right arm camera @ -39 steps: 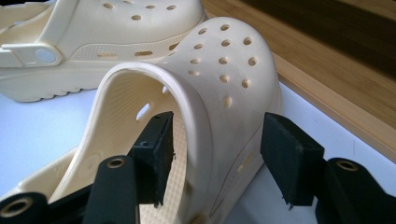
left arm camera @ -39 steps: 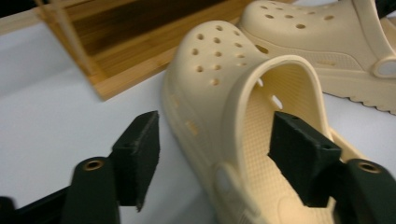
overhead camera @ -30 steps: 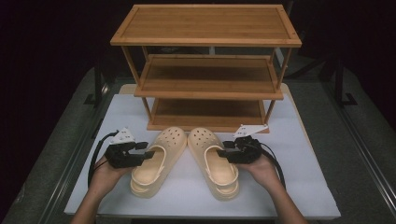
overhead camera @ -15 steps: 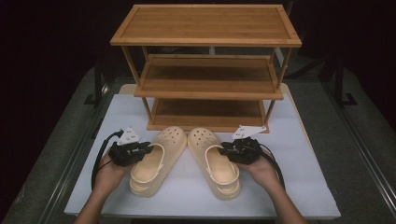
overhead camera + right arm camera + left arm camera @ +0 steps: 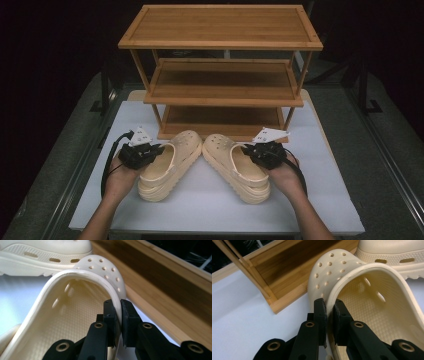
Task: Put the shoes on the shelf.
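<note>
A white table top [image 5: 320,200] sits lit amid dark surroundings (grey floor [image 5: 385,165] beside it), black beyond.

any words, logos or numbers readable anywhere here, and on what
None: no readable text, logo or number in any view.
Left clog: holes and a dotted footbed, no brand mark.
Right clog: the same, no mark.
Wooden rack: bare shelves, no label.
Left tool and right tool: plain black jaws, each shut on a clog's rim, unmarked.
White table top: blank.
</note>
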`<state>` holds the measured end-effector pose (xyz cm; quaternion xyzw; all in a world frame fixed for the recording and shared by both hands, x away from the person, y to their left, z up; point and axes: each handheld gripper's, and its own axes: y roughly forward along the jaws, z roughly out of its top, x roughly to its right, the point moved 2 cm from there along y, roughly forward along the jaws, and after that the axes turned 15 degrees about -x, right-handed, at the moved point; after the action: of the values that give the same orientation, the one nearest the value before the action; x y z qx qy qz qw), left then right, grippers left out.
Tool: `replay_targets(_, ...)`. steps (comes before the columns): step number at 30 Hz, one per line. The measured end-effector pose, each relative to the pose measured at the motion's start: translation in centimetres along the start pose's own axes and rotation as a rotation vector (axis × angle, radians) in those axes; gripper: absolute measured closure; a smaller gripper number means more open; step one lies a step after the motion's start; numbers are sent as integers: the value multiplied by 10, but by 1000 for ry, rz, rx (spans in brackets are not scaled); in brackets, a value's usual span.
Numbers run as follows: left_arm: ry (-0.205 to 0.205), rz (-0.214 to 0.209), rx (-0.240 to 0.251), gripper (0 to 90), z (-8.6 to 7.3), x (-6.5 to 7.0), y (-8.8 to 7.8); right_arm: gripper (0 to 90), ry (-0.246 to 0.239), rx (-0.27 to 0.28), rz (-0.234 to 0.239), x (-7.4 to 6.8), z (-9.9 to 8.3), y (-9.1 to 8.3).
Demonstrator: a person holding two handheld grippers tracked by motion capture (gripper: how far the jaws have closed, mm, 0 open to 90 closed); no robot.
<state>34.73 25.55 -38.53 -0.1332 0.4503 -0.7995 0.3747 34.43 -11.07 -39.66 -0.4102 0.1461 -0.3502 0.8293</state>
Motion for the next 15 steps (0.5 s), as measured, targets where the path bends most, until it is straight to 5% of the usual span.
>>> replay_targets(15,3,-9,13,832,38,-1,13,835,51,33,-98,32,6,-17)
